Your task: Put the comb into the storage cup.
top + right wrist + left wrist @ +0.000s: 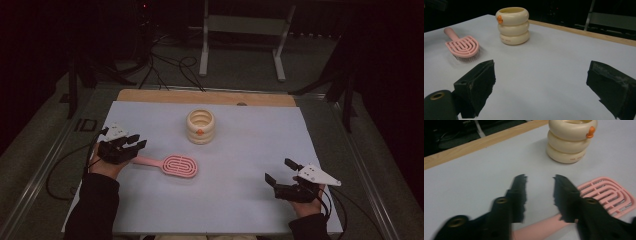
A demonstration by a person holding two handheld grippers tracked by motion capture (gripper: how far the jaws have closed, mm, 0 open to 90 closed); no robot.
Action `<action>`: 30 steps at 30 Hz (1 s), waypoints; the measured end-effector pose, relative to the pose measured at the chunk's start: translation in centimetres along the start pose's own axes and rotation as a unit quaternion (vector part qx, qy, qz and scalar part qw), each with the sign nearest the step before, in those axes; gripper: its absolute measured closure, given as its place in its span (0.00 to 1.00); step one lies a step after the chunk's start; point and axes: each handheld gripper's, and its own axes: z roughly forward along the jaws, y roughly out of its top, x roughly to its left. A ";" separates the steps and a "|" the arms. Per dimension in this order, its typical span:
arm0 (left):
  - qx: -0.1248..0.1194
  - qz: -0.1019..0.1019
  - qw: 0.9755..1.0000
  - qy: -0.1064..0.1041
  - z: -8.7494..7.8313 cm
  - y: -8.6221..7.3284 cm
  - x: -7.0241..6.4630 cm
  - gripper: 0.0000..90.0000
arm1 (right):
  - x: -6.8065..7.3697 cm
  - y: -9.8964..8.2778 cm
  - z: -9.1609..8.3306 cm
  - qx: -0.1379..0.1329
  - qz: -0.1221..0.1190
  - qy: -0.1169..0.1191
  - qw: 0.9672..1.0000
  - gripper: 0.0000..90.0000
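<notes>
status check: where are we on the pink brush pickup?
Done: the left tool sits over the pink brush's handle, one jaw on either side. In hand: the grip itself; whether the pads press yet is unclear, and the brush lies flat on the table. Left: lifting it. The right tool waits open, the cream ribbed cup untouched.

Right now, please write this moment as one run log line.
left gripper: at pink brush handle, grip unclear | right gripper: open, empty | cream holder: upright
</notes>
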 end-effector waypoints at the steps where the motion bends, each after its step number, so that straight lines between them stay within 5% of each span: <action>1: 0.004 -0.004 1.000 -0.001 0.2 0.0 0.2 0.84 | 0.0 0.0 0.0 0.000 0.001 0.000 1.000 0.09; 5: 0.019 -0.010 1.000 -0.006 0.8 -0.2 0.6 1.00 | -0.1 -0.1 0.0 0.000 0.001 0.001 1.000 0.09; 11: 0.069 -0.007 0.998 -0.007 2.7 -0.5 0.7 1.00 | -0.1 0.0 0.0 0.001 -0.002 0.000 1.000 0.09; 14: 0.119 -0.002 0.993 -0.008 4.3 -1.1 0.7 1.00 | -0.1 0.0 0.1 0.002 -0.002 0.001 1.000 0.09; 17: 0.143 0.001 0.990 -0.010 5.1 -1.5 0.6 1.00 | -0.1 -0.1 0.0 0.001 0.001 0.001 1.000 0.09; 25: 0.159 -0.005 0.987 -0.023 5.0 -2.7 0.0 1.00 | -0.1 0.0 -0.1 0.000 -0.001 -0.001 1.000 0.09; 30: 0.155 -0.005 0.988 -0.024 4.4 -3.3 -0.5 1.00 | 0.0 0.1 -0.1 0.001 -0.001 0.000 1.000 0.09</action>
